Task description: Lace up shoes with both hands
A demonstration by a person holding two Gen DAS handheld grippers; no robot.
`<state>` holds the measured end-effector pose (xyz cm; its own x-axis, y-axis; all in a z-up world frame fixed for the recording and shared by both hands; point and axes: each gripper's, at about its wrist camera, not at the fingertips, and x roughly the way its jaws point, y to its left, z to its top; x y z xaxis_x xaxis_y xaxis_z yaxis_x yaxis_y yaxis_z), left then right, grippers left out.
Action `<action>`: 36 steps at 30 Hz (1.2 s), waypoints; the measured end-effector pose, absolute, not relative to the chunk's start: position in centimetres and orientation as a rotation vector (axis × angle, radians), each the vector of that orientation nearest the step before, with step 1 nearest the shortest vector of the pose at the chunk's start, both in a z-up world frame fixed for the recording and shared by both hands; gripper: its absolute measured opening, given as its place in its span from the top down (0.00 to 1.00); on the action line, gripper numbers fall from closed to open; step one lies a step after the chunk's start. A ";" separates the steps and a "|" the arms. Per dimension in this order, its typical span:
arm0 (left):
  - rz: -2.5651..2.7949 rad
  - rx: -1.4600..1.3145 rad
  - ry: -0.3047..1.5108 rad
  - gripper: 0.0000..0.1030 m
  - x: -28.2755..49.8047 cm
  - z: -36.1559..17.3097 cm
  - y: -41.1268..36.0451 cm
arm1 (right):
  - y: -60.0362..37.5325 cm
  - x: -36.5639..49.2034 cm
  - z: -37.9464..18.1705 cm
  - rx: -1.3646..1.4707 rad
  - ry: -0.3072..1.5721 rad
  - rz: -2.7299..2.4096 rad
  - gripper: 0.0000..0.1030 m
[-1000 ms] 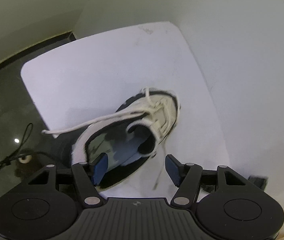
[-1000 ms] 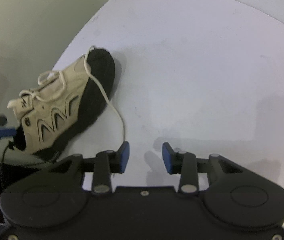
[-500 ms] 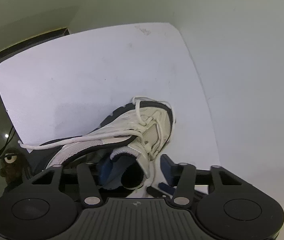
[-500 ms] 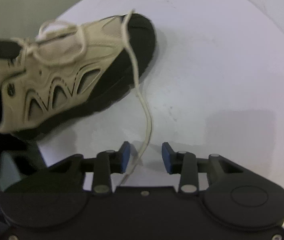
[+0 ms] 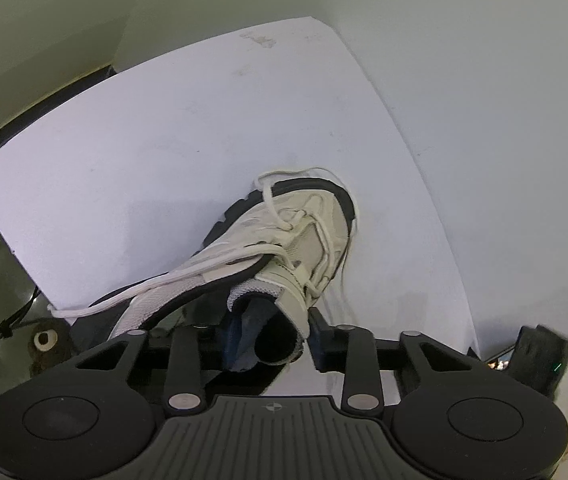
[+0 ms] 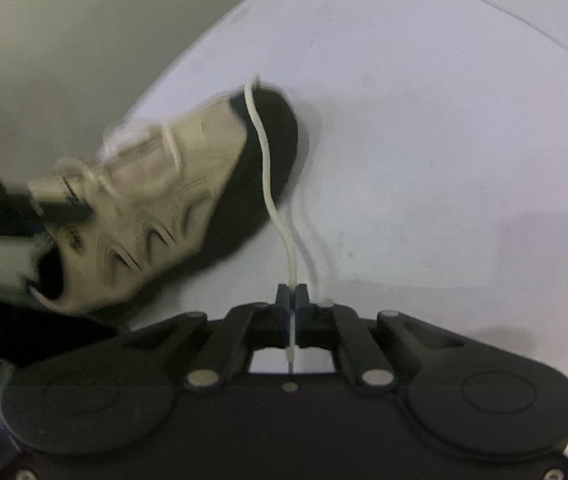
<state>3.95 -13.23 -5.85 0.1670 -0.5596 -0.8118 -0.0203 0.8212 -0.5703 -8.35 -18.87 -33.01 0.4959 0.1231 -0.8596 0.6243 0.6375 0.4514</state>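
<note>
A cream shoe (image 5: 304,240) with a black sole lies on the white table (image 5: 163,140), toe pointing away. My left gripper (image 5: 273,336) straddles its ankle collar. The jaws are closing, one pad inside the opening and the other pad (image 5: 318,336) against the outer wall. One lace end (image 5: 123,296) trails left over the table edge. In the right wrist view the shoe (image 6: 155,200) is blurred. The other lace end (image 6: 267,184) runs from the toe down into my right gripper (image 6: 292,300), which is shut on it. The lace tip pokes out behind the pads.
Dark floor lies beyond the table's left edge, with a thin black cable (image 5: 3,328) and a small round object (image 5: 45,340). A black device (image 5: 540,356) sits at the table's right edge. A pale wall (image 5: 484,60) bounds the table at the back and right.
My right jaws have shut on the lace that hung between them. My left jaws have narrowed around the shoe's collar. The shoe has shifted in the right wrist view.
</note>
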 end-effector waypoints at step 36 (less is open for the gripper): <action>-0.610 0.153 0.991 0.95 -0.7 -2.3 -19.6 | -20.4 8.3 -27.4 0.723 0.942 0.109 1.00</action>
<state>-0.74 -19.61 -2.34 0.3973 -0.4118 -0.8201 0.5466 0.8241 -0.1490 8.32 -20.40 -27.38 0.6011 0.3873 -0.6991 0.2169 0.7629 0.6091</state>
